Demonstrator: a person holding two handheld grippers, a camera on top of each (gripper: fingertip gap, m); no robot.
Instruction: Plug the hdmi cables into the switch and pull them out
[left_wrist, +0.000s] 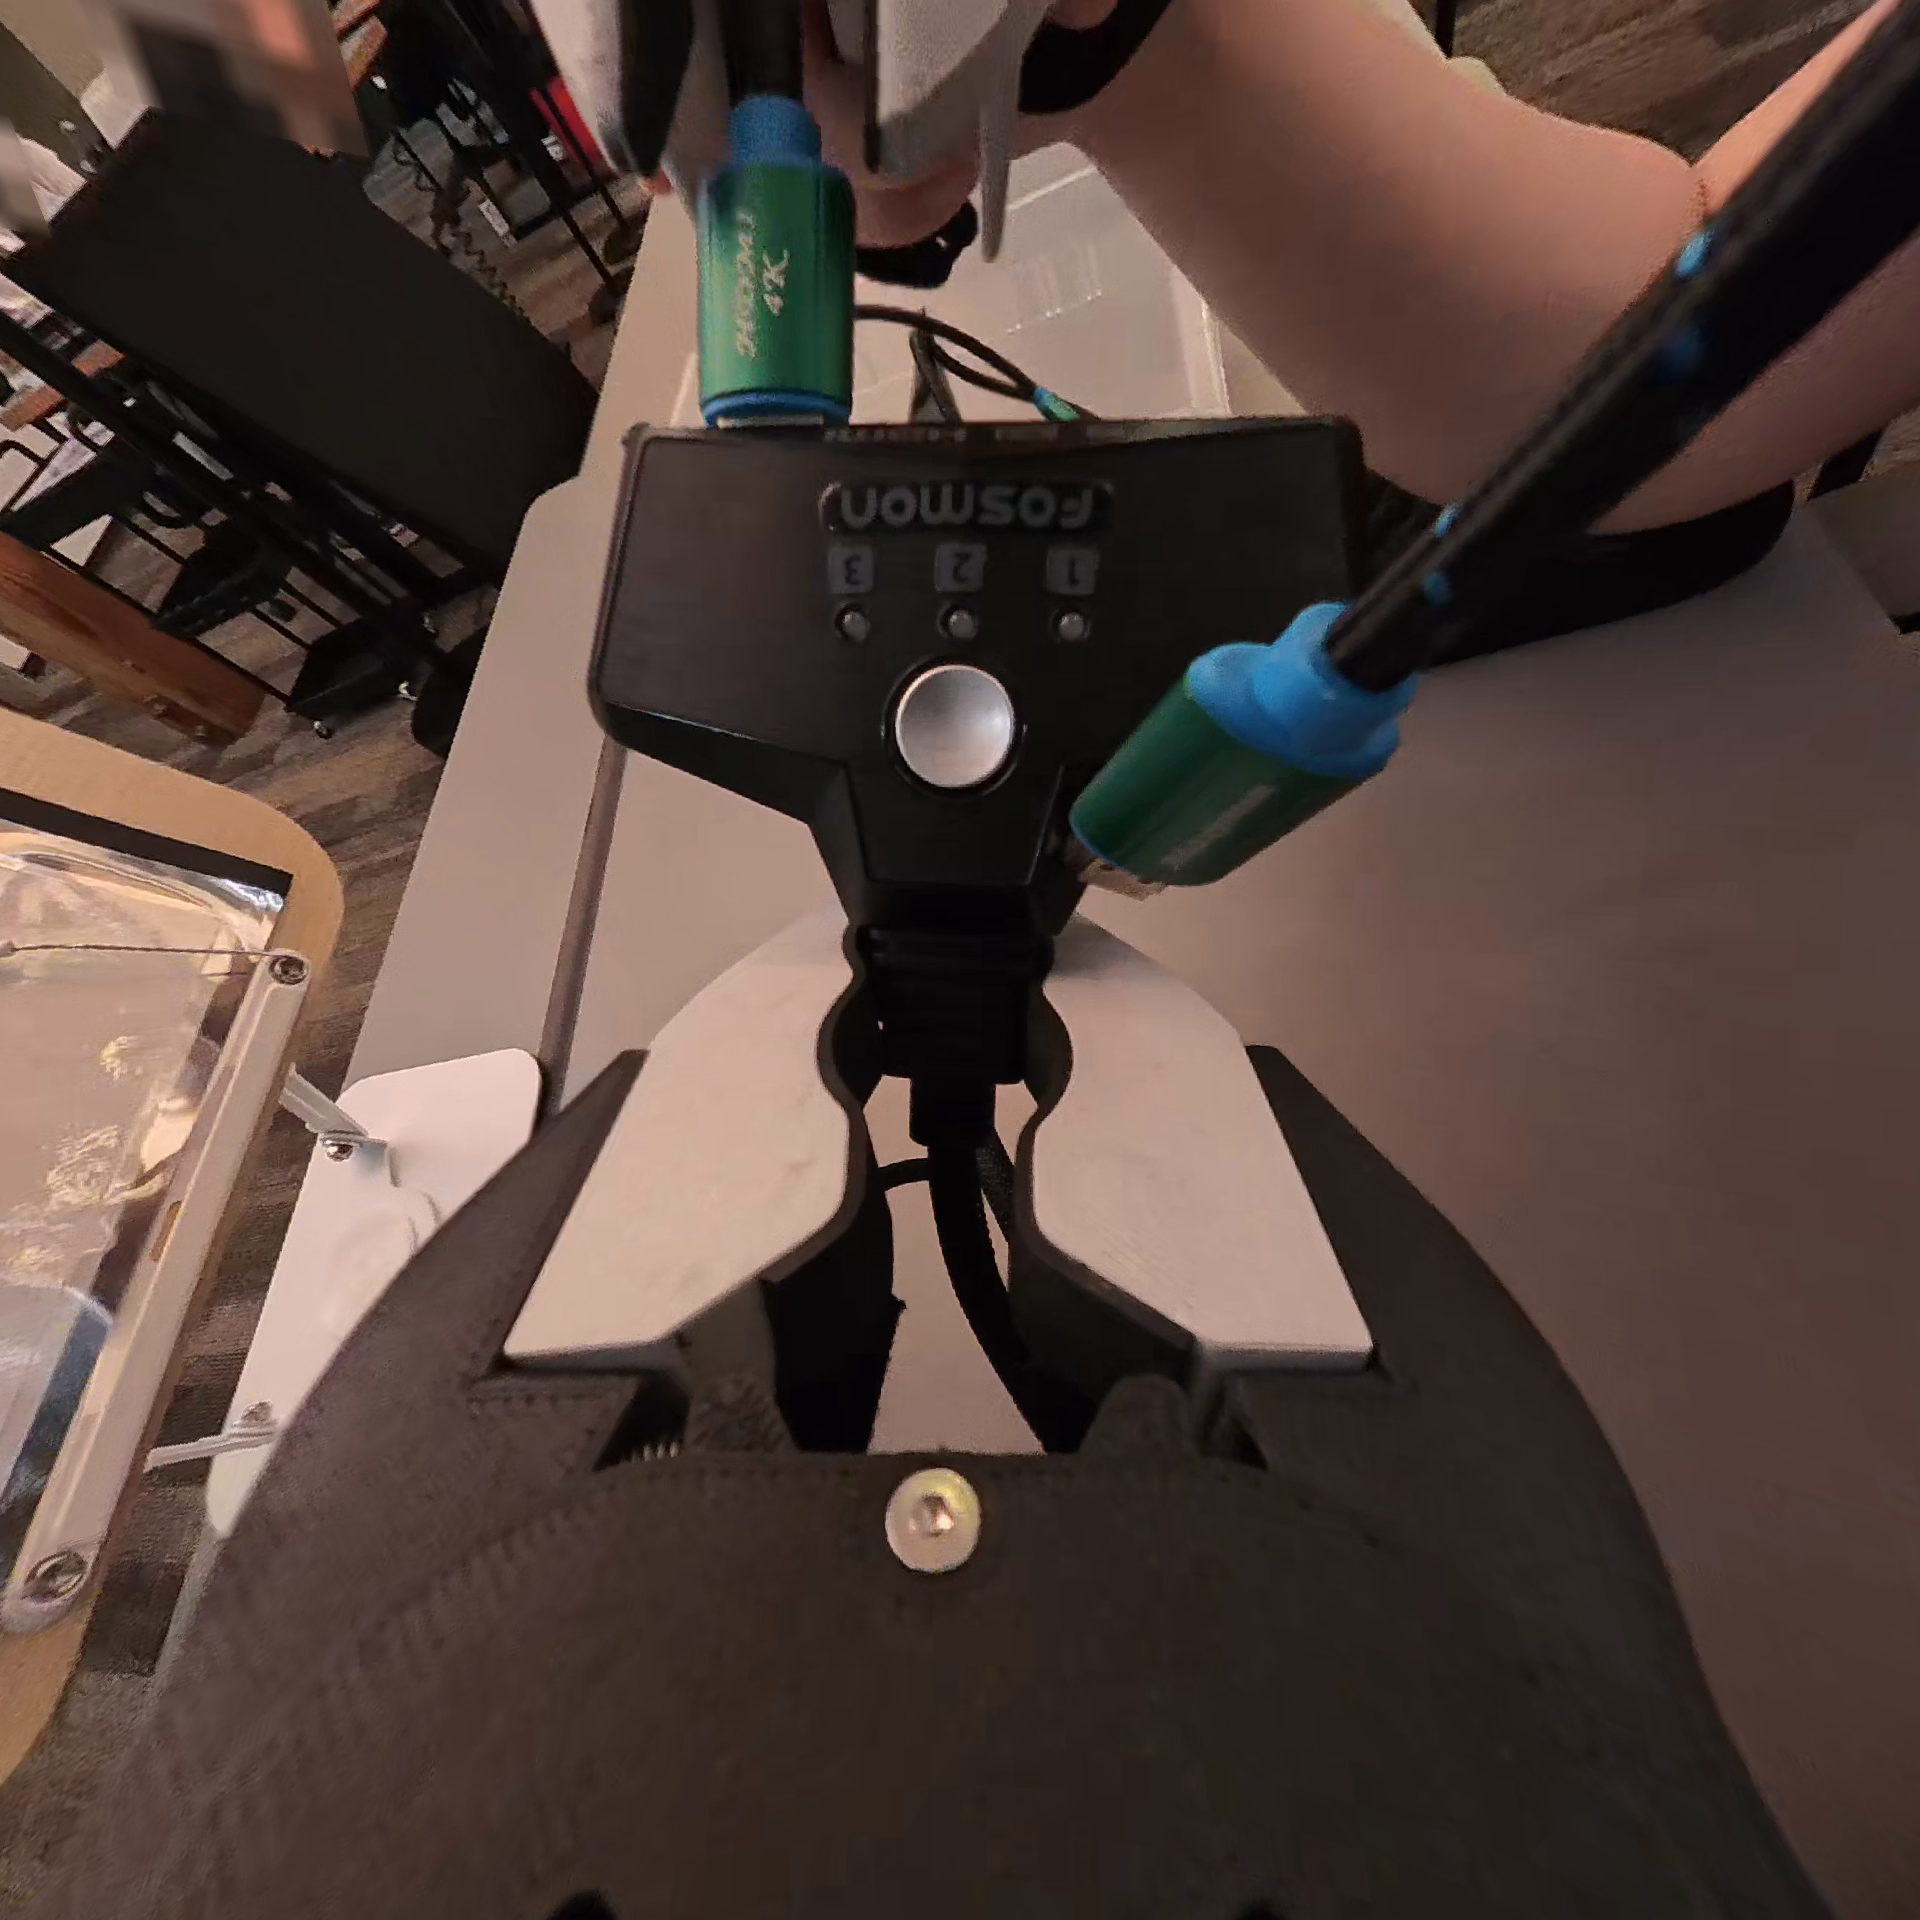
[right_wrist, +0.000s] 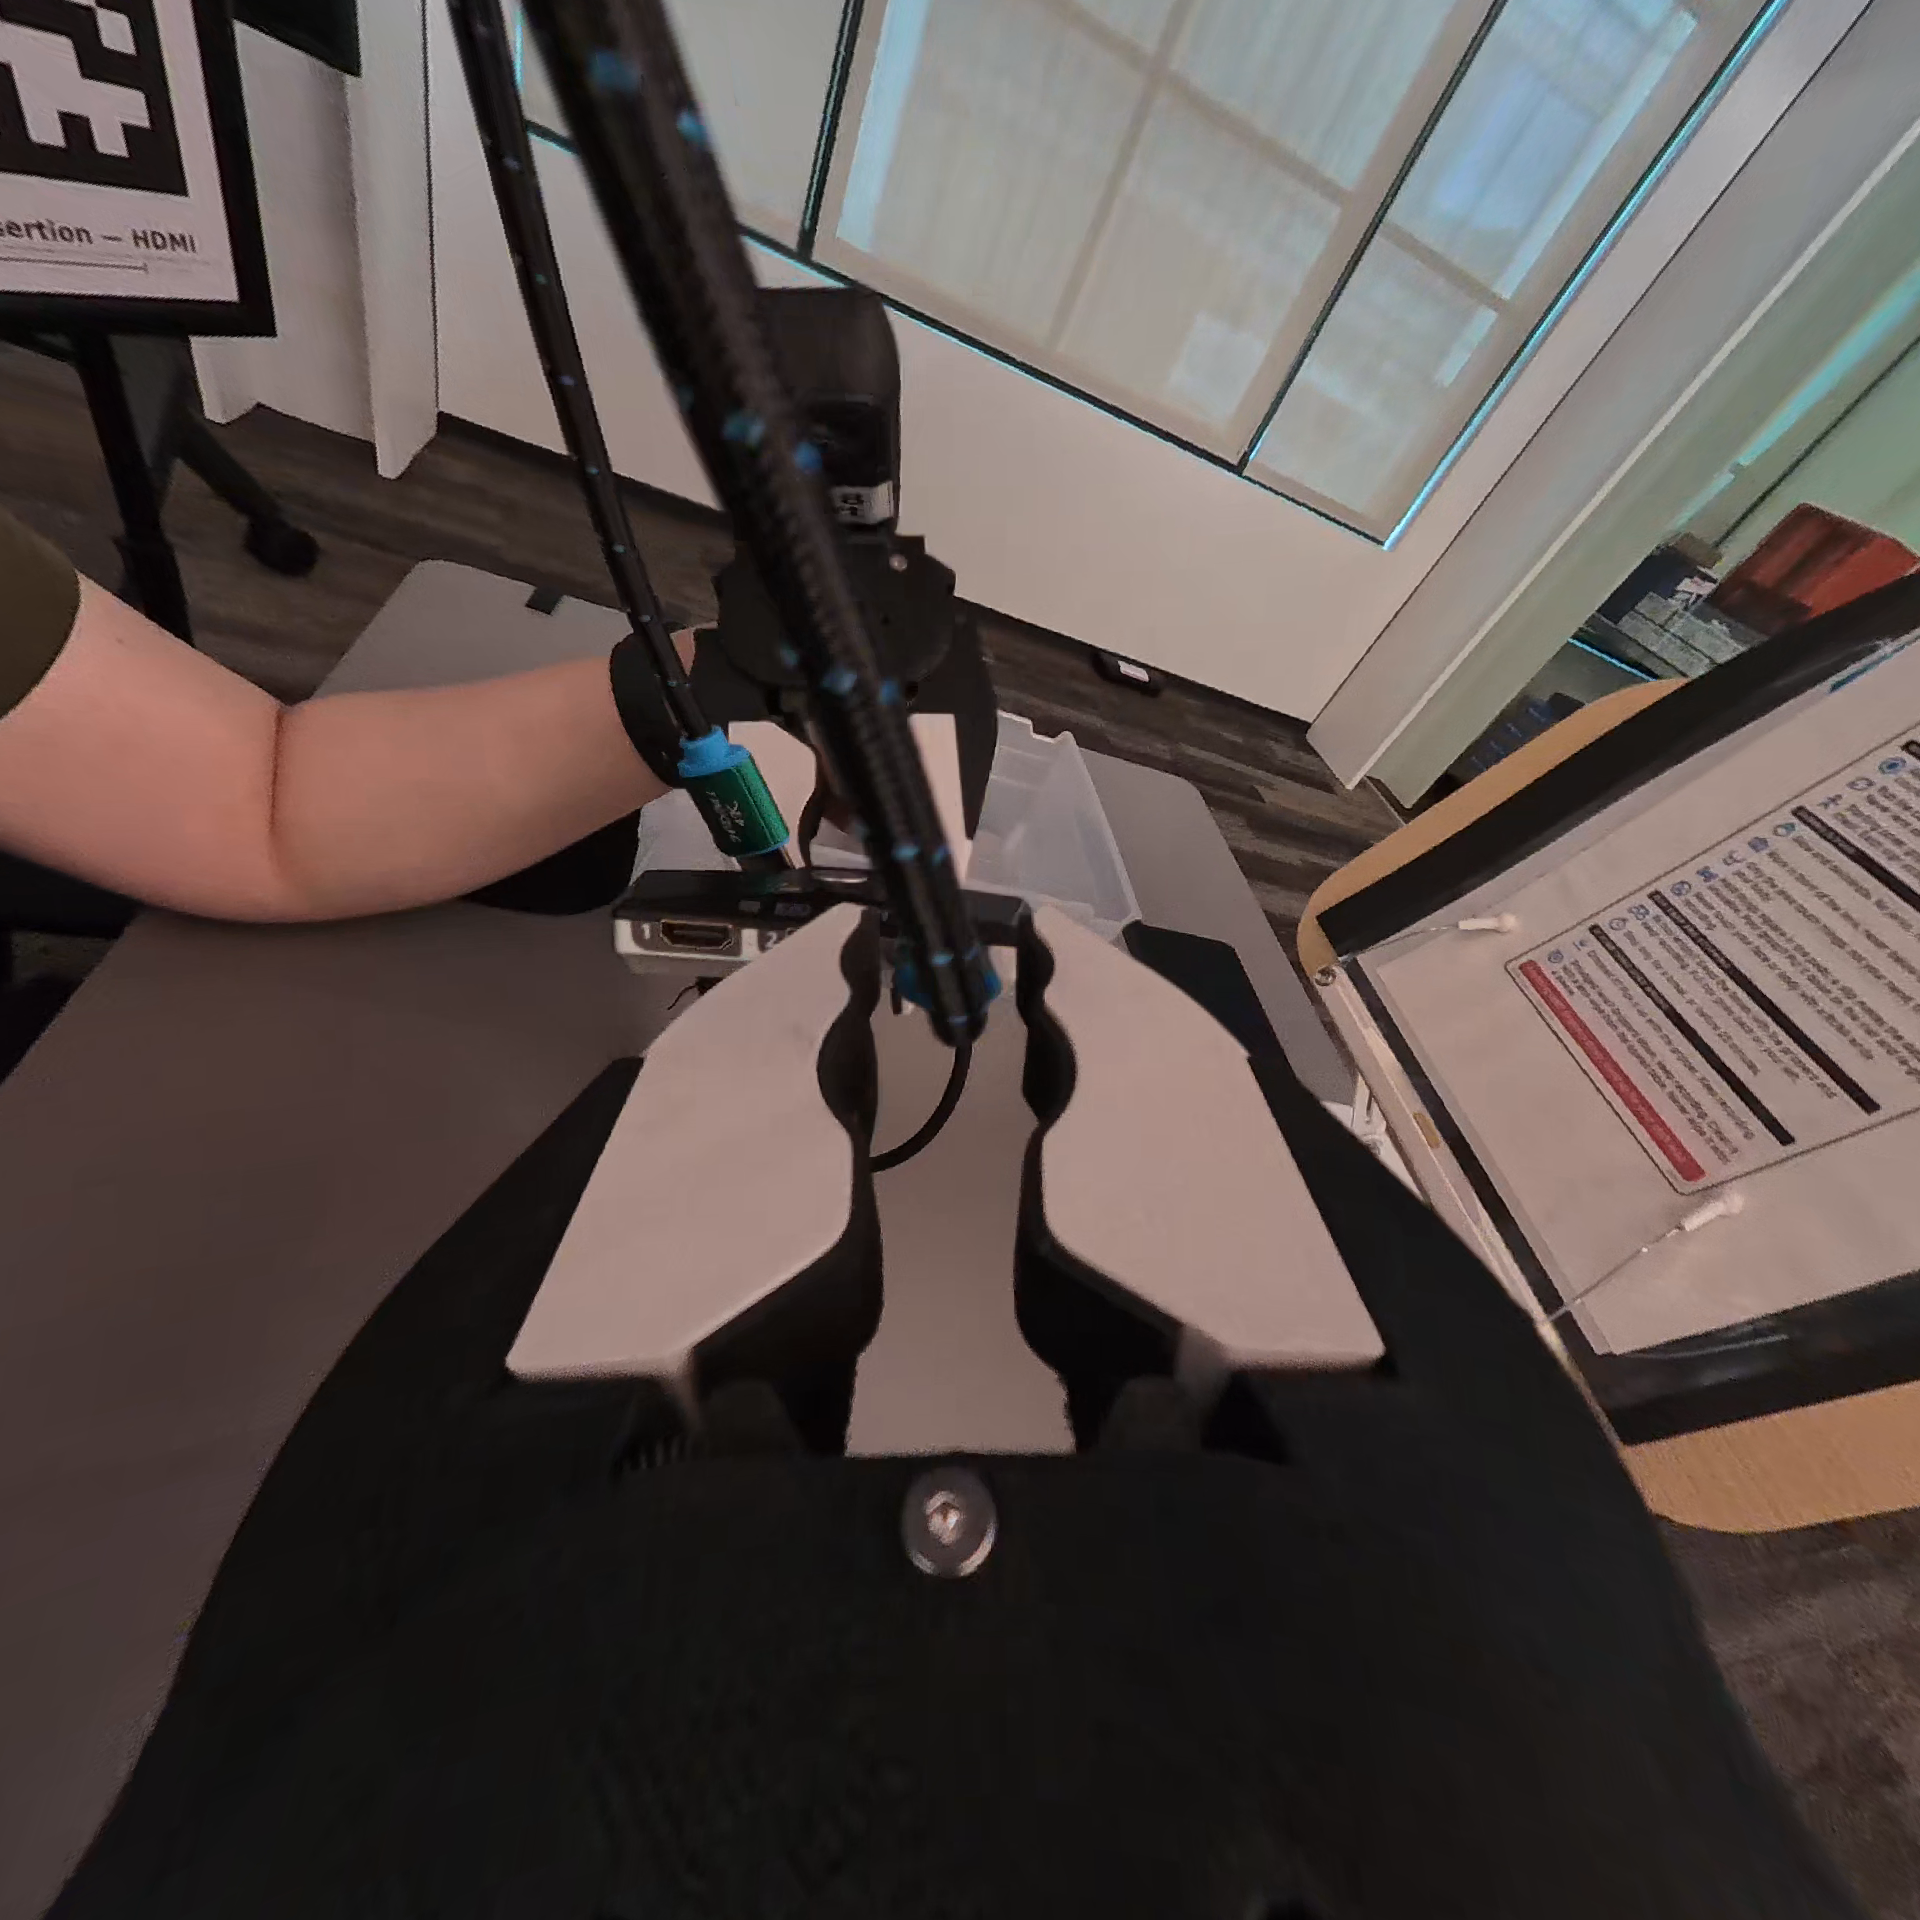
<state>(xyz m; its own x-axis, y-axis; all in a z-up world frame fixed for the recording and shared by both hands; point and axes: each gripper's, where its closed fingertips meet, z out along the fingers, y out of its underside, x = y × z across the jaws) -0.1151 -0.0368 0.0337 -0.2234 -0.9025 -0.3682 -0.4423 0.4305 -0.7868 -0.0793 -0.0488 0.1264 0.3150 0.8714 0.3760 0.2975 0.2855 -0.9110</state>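
Black plastic HDMI switch (left_wrist: 977, 582) sits pinned on the grey surface (left_wrist: 1558, 1143), seen from the left wrist view: the left tongs (left_wrist: 945, 977) are closed on the ribbed neck where its own cable leaves. Its top bears a raised logo, three small marked lights and a round silver button. One green metal HDMI plug with a blue collar (left_wrist: 774, 301) stands at the far edge, its end meeting the left-hand port. A second green plug (left_wrist: 1226, 800) lies slanted just beside the switch's near right shoulder, unplugged.

From the right wrist view, the right tongs (right_wrist: 951, 966) stand partly apart around a black braided cable (right_wrist: 831, 582) at the switch's ports; whether they pinch it cannot be told. A clear plastic bin (right_wrist: 1060, 831) rests behind the switch, contents indistinct. A framed instruction sheet (right_wrist: 1662, 1039) stands right, a black-and-white marker sign (right_wrist: 104, 156) upper left.
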